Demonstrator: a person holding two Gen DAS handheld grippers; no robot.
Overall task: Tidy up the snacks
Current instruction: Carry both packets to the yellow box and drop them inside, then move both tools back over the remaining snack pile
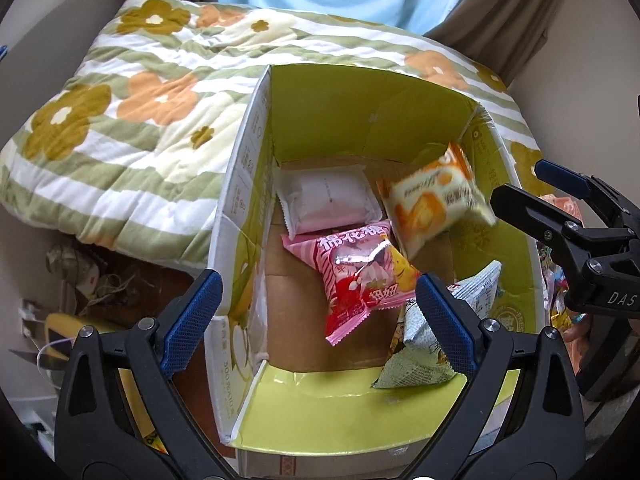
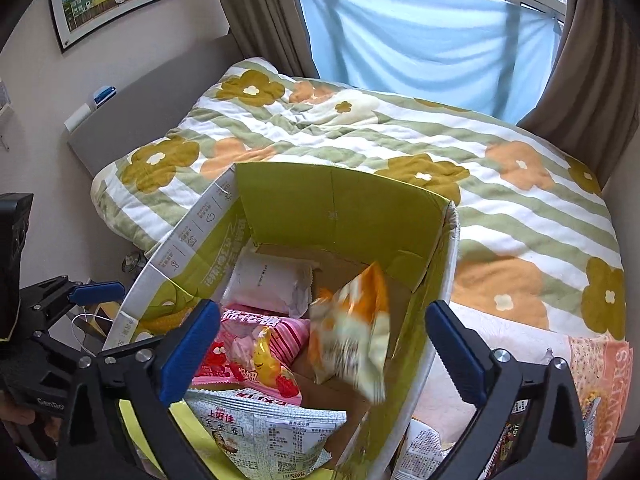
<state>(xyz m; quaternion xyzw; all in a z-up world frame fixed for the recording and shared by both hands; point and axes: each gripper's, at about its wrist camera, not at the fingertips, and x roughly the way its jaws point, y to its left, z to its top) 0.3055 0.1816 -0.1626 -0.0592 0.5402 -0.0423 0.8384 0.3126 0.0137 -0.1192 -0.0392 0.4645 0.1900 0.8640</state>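
Note:
An open green-lined cardboard box (image 1: 340,112) (image 2: 340,200) stands beside the bed. Inside lie a white packet (image 1: 328,200) (image 2: 272,284), a pink marshmallow packet (image 1: 356,276) (image 2: 248,348) and a grey-green corn-roll packet (image 1: 424,344) (image 2: 264,436). An orange-and-cream snack packet (image 1: 436,204) (image 2: 352,336) is blurred in mid-air inside the box, free of both grippers. My left gripper (image 1: 316,320) is open and empty above the box's near left side. My right gripper (image 2: 324,356) is open and empty over the box; it also shows at the right of the left wrist view (image 1: 536,196).
A bed with a flowered green-striped quilt (image 1: 140,120) (image 2: 400,140) lies behind the box. More snack packets (image 2: 424,452) and an orange towel (image 2: 604,392) lie right of the box. Clutter and cables (image 1: 88,280) sit on the floor at left. Blue curtain (image 2: 420,40) behind.

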